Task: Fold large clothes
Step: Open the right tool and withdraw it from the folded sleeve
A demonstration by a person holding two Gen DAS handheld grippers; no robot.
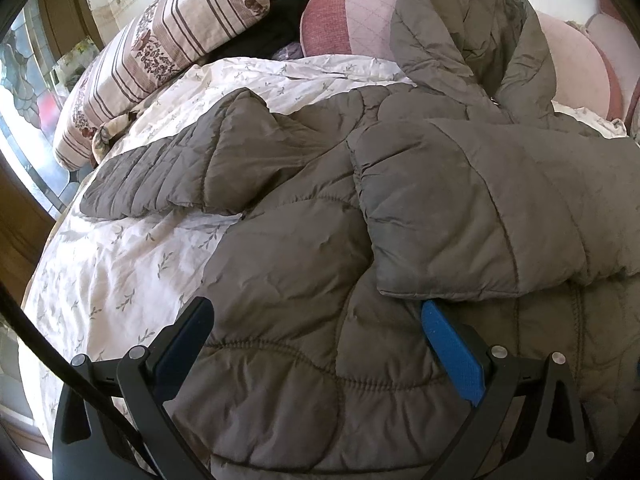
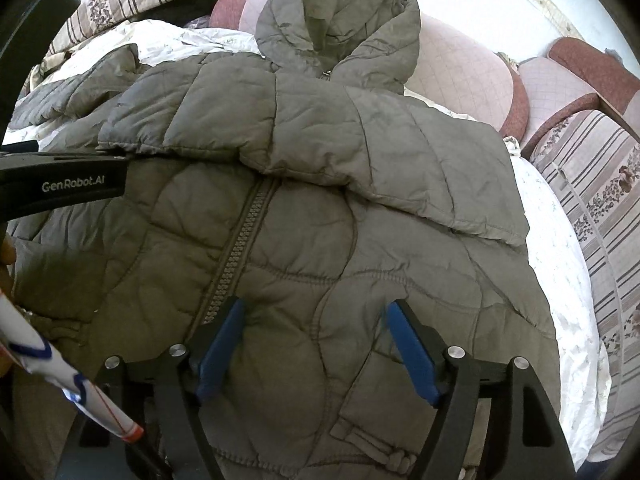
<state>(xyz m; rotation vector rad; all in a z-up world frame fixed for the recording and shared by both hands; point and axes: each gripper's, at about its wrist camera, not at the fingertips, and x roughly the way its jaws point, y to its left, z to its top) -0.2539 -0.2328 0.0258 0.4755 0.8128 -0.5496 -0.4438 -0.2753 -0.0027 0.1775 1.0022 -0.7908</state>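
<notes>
A grey-brown quilted hooded jacket (image 1: 304,264) (image 2: 304,240) lies front up on the bed, zipper (image 2: 236,248) closed, hood (image 2: 340,24) at the far end. One sleeve (image 2: 320,144) is folded across the chest. The other sleeve (image 1: 168,172) stretches out to the left on the bedspread. My left gripper (image 1: 316,316) is wide open low over the jacket's body, its right pad (image 1: 448,344) just under the folded sleeve's cuff. My right gripper (image 2: 316,312) is open over the lower front, right of the zipper, with puffy fabric lying between the fingers. The left gripper's body (image 2: 60,184) shows at the left edge.
The white leaf-print bedspread (image 1: 120,264) covers the bed. Striped floral pillows (image 1: 160,48) (image 2: 600,200) and pink cushions (image 1: 348,16) (image 2: 460,68) ring the far side. A black garment (image 1: 272,28) lies between them. A white, blue-trimmed sleeve (image 2: 52,376) crosses the lower left.
</notes>
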